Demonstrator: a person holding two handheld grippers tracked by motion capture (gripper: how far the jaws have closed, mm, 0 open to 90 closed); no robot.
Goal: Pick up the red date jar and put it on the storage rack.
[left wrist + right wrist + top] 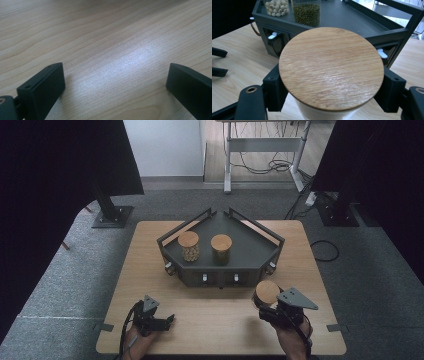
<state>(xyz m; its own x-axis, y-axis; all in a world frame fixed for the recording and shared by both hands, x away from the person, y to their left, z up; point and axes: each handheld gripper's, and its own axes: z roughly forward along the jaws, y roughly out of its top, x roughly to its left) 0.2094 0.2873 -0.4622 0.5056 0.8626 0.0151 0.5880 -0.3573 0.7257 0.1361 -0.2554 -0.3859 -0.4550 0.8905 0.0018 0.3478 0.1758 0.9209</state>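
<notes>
My right gripper (265, 306) is shut on a jar with a round wooden lid (266, 292), just in front of the dark corner tray's right end. In the right gripper view the lid (331, 67) sits between the two black jaws, which press on the pale jar body below it. On the tray (250, 251) stand a jar of pale round seeds (189, 245) and a jar of green beans (221, 248); both jars, the pale (276, 7) and the green (307, 12), show behind the lid. My left gripper (169, 321) rests open near the table's front left; its jaws stand wide apart over bare wood (117, 67).
The wooden table (150, 270) stands on grey carpet. The tray's front wall carries small white clips (273, 36). Black stands flank the table at the back left (111, 212) and back right (340, 212); a desk frame with cables (260, 150) is behind.
</notes>
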